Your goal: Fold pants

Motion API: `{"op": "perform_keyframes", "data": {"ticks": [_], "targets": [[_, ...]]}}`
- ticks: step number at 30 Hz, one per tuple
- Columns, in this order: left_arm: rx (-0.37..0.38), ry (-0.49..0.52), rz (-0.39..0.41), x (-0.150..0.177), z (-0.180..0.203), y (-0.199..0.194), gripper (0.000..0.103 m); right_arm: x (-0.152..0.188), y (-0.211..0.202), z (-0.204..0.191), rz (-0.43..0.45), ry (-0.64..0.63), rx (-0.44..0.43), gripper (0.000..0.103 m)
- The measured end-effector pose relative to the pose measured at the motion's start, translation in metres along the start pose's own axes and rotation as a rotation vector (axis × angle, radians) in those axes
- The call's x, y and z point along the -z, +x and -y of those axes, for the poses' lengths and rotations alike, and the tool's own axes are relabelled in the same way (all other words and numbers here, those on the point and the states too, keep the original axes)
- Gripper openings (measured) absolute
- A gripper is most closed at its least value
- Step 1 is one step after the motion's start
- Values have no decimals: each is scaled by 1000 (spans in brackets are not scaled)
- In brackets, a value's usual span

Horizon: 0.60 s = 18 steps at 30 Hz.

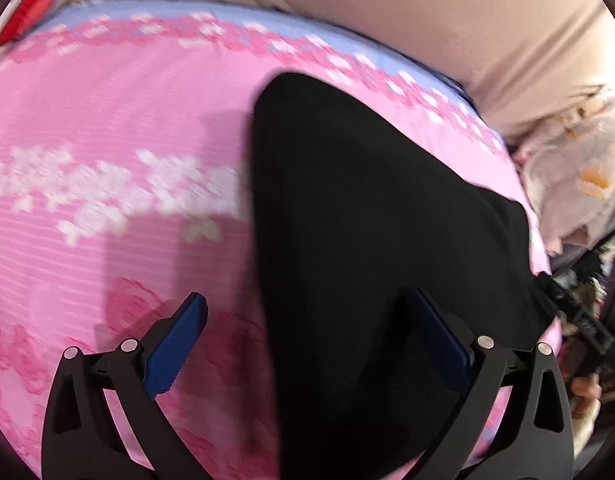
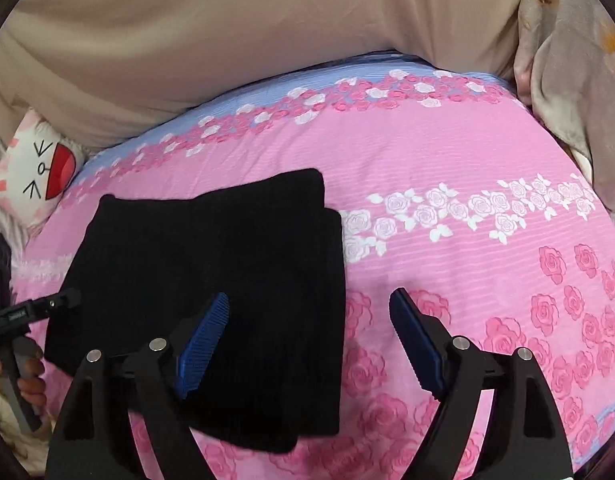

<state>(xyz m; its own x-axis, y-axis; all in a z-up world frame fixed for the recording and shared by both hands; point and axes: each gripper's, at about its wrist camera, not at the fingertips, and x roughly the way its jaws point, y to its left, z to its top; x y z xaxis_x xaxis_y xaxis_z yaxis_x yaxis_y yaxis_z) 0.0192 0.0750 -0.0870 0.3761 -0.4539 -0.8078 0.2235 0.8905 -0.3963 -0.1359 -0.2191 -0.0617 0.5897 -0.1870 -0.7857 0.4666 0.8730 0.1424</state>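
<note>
Folded black pants (image 2: pixel 211 288) lie on the pink bed (image 2: pixel 447 152); left gripper (image 1: pixel 307 320) and right gripper (image 2: pixel 309 312) fingers spread wide, holding nothing.

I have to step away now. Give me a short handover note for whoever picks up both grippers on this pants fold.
Left gripper: open, nothing held, over the near part of the black pants.
Right gripper: open, empty, straddling the pants' right edge.
Pants: lying in a compact folded stack on the pink floral bedsheet; layers slightly offset at the far right corner.
Done: folds appear made, both grippers let go.
Left: possibly square up the offset edges, then withdraw.
</note>
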Motion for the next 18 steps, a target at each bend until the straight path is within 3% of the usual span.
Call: {"op": "perform_keyframes", "data": {"ticks": [4,7,13,18], "targets": [[-19,15,15,8,5,2,98,22,25,18,-122,101,-132,82],[-30,9,34,11,8,2,98,31,27,30,-109,197,-245,88],[-79,-45,107,12,13,7,98,21,40,27,-62,229,-314,89],[-131,-141,159,10,18,9,98,9,53,8,-35,168,-290,97]]}}
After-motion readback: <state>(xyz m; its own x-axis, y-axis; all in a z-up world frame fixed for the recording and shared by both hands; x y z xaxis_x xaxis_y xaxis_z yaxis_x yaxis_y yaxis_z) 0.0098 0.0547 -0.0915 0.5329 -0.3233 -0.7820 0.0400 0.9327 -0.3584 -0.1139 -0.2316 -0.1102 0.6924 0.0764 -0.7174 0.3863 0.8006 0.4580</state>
